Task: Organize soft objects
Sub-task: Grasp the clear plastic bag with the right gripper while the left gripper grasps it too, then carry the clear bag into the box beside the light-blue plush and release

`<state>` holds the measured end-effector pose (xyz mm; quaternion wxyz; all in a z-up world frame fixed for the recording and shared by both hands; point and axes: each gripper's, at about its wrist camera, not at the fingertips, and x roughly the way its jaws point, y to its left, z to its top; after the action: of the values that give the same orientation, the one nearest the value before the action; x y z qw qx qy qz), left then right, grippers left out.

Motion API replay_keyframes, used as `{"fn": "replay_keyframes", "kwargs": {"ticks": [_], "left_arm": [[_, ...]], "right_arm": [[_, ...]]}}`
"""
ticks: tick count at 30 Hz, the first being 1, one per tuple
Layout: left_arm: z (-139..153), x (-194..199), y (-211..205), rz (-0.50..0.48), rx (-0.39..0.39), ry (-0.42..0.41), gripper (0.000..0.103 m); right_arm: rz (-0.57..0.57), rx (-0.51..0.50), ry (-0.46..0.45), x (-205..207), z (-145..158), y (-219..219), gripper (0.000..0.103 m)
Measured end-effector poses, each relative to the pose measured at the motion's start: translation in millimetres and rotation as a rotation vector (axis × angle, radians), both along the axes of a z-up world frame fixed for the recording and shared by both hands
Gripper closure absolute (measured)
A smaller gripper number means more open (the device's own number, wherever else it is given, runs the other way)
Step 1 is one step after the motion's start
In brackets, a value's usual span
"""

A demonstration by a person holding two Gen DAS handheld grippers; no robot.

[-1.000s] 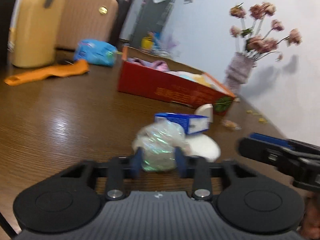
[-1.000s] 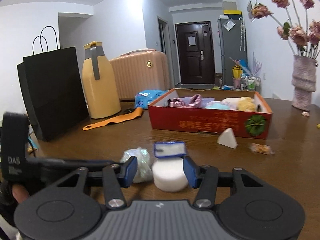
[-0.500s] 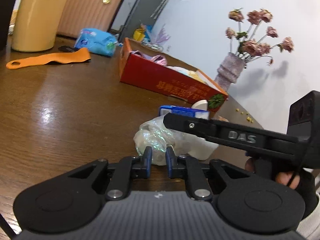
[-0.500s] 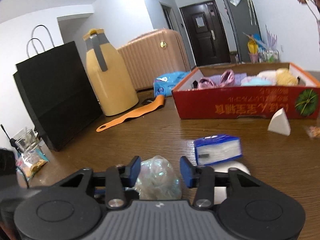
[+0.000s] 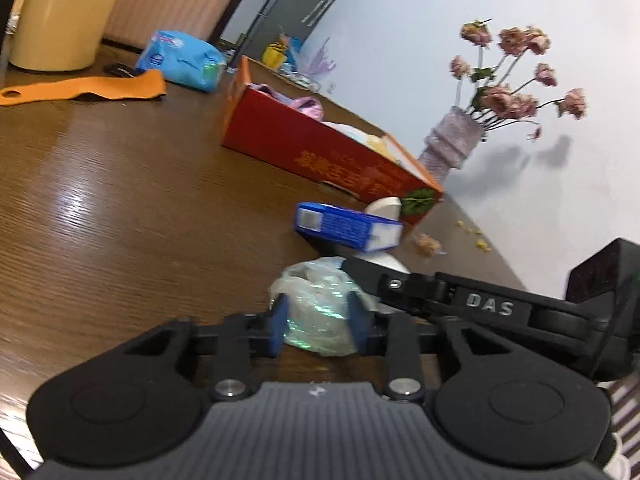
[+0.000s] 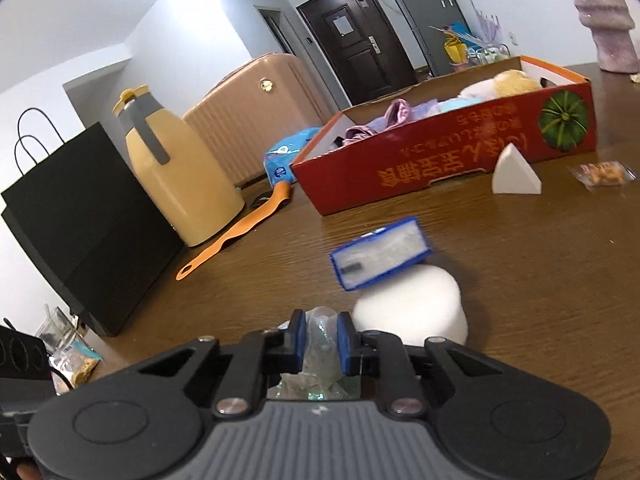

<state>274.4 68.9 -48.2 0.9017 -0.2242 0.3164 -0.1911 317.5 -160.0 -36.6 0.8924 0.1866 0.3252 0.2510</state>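
- Crinkled plastic bag [image 5: 320, 304] lies on the tabletop [image 5: 120, 208], near the red box [image 5: 320, 152].
- Left tool [image 5: 319, 328] opening, bag between its pads.
- Right tool [image 6: 321, 340] closing, pinching the bag.
- White round sponge [image 6: 412, 308] just beside the bag.

The dark wood-grain worktop [image 6: 520, 264] carries a red cardboard box [image 6: 452, 160] as its landmark. Leaning against the box's front is a white wedge [image 6: 514, 172], with a small snack packet [image 6: 604, 172] near that. Nearer than the box lies a white round pad [image 6: 416, 312] bearing a blue packet [image 6: 380, 260]; beside the pad sits a crinkled clear bag [image 5: 320, 304]. Left of the box lie an orange strap [image 6: 240, 228], a yellow jug [image 6: 180, 176] and a black paper bag [image 6: 84, 220]; behind the box, a light-blue pack [image 5: 180, 60].
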Motion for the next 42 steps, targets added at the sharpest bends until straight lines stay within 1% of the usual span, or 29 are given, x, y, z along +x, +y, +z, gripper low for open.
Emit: {"fn": "replay_keyframes", "kwargs": {"ticks": [1,2,5,7,9,12,14,16,18,20,22,24,25,28,31,32,33,37,39,40,41,42], "left_arm": [[1,-2,-1,-0.006,-0.013,0.001,0.086],[3,-4,-4,-0.003,-0.009,-0.006,0.088],[14,-12,-12,-0.01,0.003,-0.035,0.092],[26,-15,-17,-0.024,-0.013,-0.061,0.092],[46,-8,-22,-0.05,-0.031,-0.104,0.092],[83,22,-36,-0.112,-0.062,-0.178,0.092],[106,55,-50,-0.16,-0.079,-0.215,0.092],[121,98,-64,-0.19,-0.097,-0.211,0.092],[127,143,-79,-0.208,-0.112,-0.176,0.092],[123,186,-93,-0.207,-0.12,-0.121,0.092],[108,224,-106,-0.196,-0.102,-0.061,0.092],[90,254,-117,-0.192,-0.07,-0.005,0.092],[78,269,-124,-0.187,-0.041,0.022,0.092],[49,296,-134,-0.18,0.034,0.099,0.092],[29,309,-137,-0.172,0.111,0.156,0.092],[27,310,-136,-0.174,0.118,0.156,0.092],[25,310,-134,-0.181,0.118,0.151,0.092],[24,311,-129,-0.185,0.122,0.152,0.092],[30,309,-129,-0.184,0.139,0.148,0.09],[35,306,-128,-0.178,0.154,0.137,0.085],[43,303,-128,-0.167,0.164,0.119,0.076],[52,298,-127,-0.156,0.175,0.097,0.068]], "right_arm": [[-0.002,0.0,0.0,-1,1,-1,0.09],[-0.004,-0.005,-0.008,-4,4,-2,0.09],[-0.007,0.002,-0.046,-14,17,-9,0.092],[-0.018,0.018,-0.073,-20,29,-18,0.092],[-0.039,0.033,-0.127,-22,47,-30,0.092],[-0.068,0.021,-0.236,-8,85,-51,0.092],[-0.093,0.008,-0.291,15,112,-67,0.092],[-0.12,-0.014,-0.318,44,131,-80,0.092],[-0.148,-0.036,-0.31,78,140,-91,0.092],[-0.179,-0.066,-0.276,118,137,-100,0.092],[-0.195,-0.087,-0.221,154,125,-104,0.092],[-0.216,-0.11,-0.157,190,103,-109,0.092],[-0.225,-0.124,-0.123,205,89,-110,0.092],[-0.236,-0.172,-0.066,231,56,-106,0.092],[-0.214,-0.19,0.019,250,31,-103,0.092],[-0.2,-0.213,0.013,253,28,-99,0.091],[-0.187,-0.239,0.006,255,27,-95,0.089],[-0.168,-0.267,0.015,257,26,-87,0.088],[-0.162,-0.265,0.02,256,29,-87,0.085],[-0.167,-0.254,0.021,256,33,-89,0.084],[-0.173,-0.243,0.016,251,40,-95,0.077],[-0.178,-0.24,0.008,248,45,-98,0.069]]}}
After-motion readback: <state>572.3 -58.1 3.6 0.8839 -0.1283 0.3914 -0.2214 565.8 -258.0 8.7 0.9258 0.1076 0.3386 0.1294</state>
